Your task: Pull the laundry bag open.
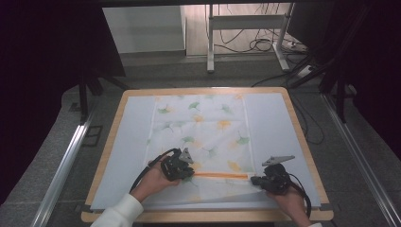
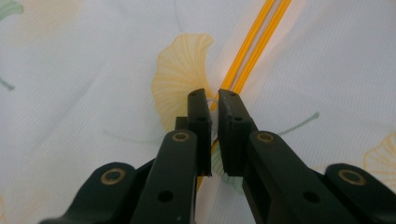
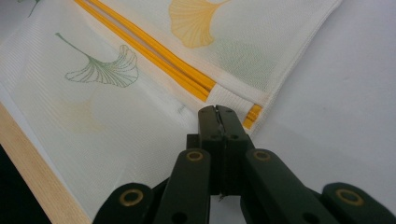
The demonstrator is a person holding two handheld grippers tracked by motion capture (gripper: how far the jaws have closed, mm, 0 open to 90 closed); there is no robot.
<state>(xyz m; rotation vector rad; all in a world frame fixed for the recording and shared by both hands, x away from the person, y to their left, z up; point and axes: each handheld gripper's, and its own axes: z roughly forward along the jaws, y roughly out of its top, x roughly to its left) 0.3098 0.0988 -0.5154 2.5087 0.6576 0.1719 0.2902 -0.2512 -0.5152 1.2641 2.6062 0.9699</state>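
Note:
A white mesh bag [image 1: 198, 132] printed with green and yellow ginkgo leaves lies flat on the table. An orange zipper [image 1: 222, 175] runs across its near part. My left gripper [image 1: 189, 176] is at the zipper's left end. In the left gripper view its jaws [image 2: 212, 95] stand almost together, pinching a small pale zipper pull on the orange zipper [image 2: 254, 42]. My right gripper [image 1: 255, 180] sits at the zipper's right end. In the right gripper view its jaws [image 3: 217, 110] are pressed together on the bag's cloth beside the white end tab of the zipper [image 3: 154, 53].
The bag rests on a pale blue mat [image 1: 130, 137] over a wooden table [image 1: 108, 142]; its wooden front edge [image 3: 28, 154] is close to the right gripper. Beyond the table are a metal stand [image 1: 210, 42], floor cables [image 1: 257, 45] and rails on both sides.

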